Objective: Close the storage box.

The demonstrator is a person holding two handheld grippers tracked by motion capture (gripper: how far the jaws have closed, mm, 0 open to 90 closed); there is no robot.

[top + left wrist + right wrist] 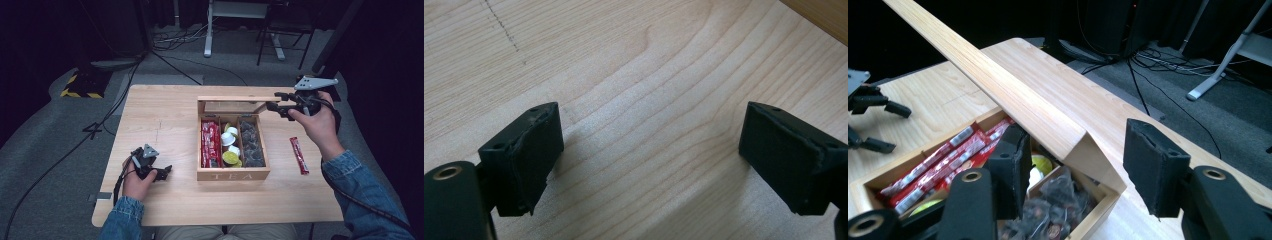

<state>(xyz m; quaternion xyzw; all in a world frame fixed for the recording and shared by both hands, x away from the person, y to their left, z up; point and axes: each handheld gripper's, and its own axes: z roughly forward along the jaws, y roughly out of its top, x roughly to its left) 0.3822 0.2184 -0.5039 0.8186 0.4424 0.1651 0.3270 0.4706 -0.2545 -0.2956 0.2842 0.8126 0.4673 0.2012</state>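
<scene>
- My right hand-held gripper [1075, 170] gapes at the raised lid [1013, 95] of the tea box [233, 175], gripping nothing.
- My left hand-held gripper [649, 160] rests wide open, empty, on the worktop [165, 115].

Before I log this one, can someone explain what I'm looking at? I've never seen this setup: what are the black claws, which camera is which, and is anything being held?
A person sits at a wooden table with a hand-held gripper in each hand: a two-jaw clamp they squeeze themselves. The high view looks down from above the person. The other two pictures come from cameras riding on the grippers, looking along their black jaws.

On the table stands a wooden tea box with its lid raised. It holds red sachets, round capsules and dark tea bags. One more red sachet lies on the table to the box's right.

The left gripper rests low over bare wood, jaws open and empty. The right gripper is at the lid's right end; its jaws stand to either side of the lid's corner, apart from it. Nothing is held.
</scene>
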